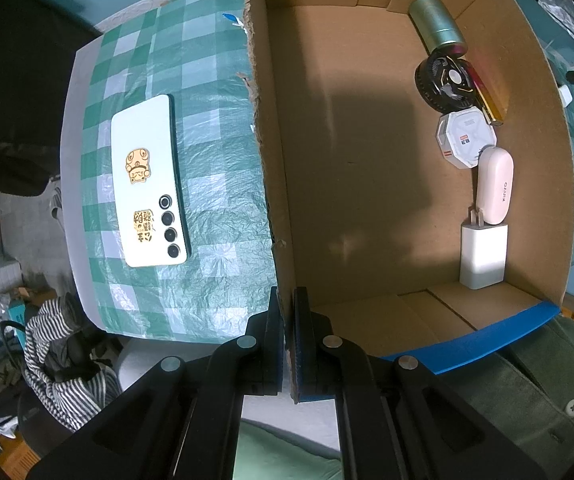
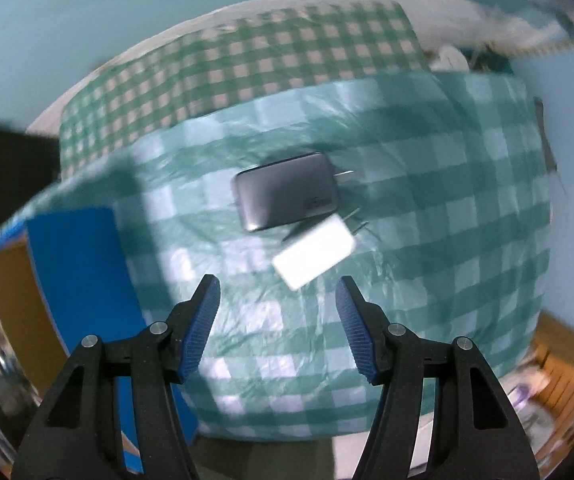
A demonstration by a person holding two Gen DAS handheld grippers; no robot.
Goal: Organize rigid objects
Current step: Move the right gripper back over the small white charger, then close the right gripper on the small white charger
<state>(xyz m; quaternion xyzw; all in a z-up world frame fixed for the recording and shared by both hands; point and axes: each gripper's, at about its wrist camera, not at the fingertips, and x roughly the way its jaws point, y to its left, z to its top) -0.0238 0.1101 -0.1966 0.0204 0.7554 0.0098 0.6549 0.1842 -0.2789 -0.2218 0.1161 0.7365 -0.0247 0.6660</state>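
Note:
My left gripper point(image 1: 288, 300) is shut on the near wall of a cardboard box point(image 1: 263, 128) with blue-taped flaps. Along the box's right side lie a green cylinder point(image 1: 439, 24), a small black fan point(image 1: 445, 80), a white octagonal case point(image 1: 467, 136), a pink case point(image 1: 495, 186) and a white plug charger point(image 1: 483, 256). A white phone point(image 1: 149, 182) lies face down on the checked cloth left of the box. My right gripper point(image 2: 277, 292) is open above the cloth, with nothing between its fingers. Just beyond its tips lie a grey charger point(image 2: 285, 196) and a white charger point(image 2: 315, 256).
The green-and-white checked cloth point(image 2: 447, 208) covers a round-edged table. The box's blue flap point(image 2: 79, 280) shows at the left of the right wrist view. A striped garment point(image 1: 59, 360) and clutter lie on the floor below. A green sleeve point(image 1: 527, 392) is at lower right.

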